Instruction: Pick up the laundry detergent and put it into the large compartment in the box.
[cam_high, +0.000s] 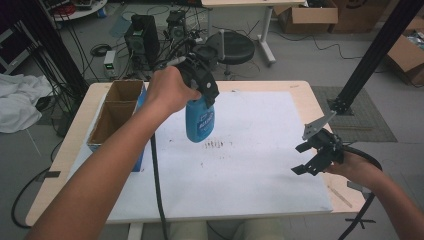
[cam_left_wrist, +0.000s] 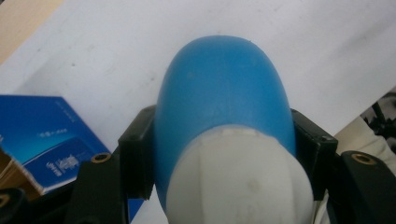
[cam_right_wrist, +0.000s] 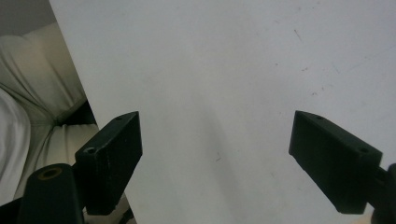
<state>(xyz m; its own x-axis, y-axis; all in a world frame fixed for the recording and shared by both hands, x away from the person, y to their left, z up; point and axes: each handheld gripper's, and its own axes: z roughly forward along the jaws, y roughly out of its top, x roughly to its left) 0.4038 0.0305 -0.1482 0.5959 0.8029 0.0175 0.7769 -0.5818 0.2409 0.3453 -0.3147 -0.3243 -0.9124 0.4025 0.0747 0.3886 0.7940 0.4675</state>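
Note:
A blue plastic bottle (cam_high: 200, 120) with a white cap end hangs in the air over the white sheet (cam_high: 250, 150), bottom down. My left gripper (cam_high: 206, 95) is shut on its upper part, near the cap. In the left gripper view the bottle (cam_left_wrist: 224, 107) sits squeezed between both black pads, its white cap (cam_left_wrist: 238, 182) nearest the camera. My right gripper (cam_high: 311, 159) hovers open over the sheet's right edge, with nothing between its fingers (cam_right_wrist: 112, 154).
An open cardboard box (cam_high: 117, 112) with a blue side (cam_left_wrist: 46, 135) stands at the table's left. Dark specks (cam_high: 215, 144) mark the sheet below the bottle. A black stool (cam_high: 232, 47) and cables lie beyond the table's far edge.

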